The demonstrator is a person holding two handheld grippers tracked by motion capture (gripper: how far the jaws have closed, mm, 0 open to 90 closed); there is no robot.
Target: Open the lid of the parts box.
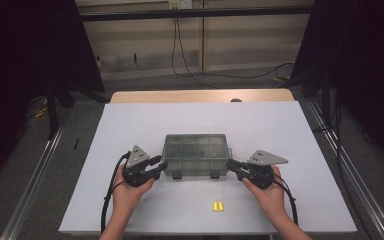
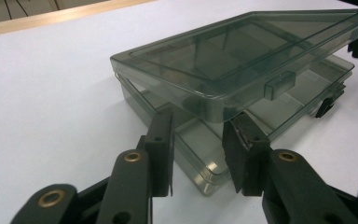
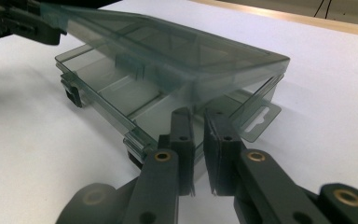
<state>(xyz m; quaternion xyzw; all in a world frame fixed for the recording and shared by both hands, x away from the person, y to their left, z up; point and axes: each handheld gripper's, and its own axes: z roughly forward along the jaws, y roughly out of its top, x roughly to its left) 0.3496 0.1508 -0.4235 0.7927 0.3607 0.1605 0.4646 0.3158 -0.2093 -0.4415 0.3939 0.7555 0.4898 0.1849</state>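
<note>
Kept clear of the yellow pieces near the table front. Pinched a lid corner in the right gripper; held the left gripper spread around the other corner. Probably needed both corners raised evenly, with the box flat mid-table.

The see-through smoky grey-green plastic compartment box sits on a plain white tabletop sheet; its hinged lid carries the same tint, with darker latch tabs along the near edge; the two small yellow pieces lie bright against the white; the left gripper and right gripper are matt black, with brass-coloured rivets and pale grey three-cornered plates; a light wooden table edge shows beyond the sheet; the floor is dull grey.
</note>
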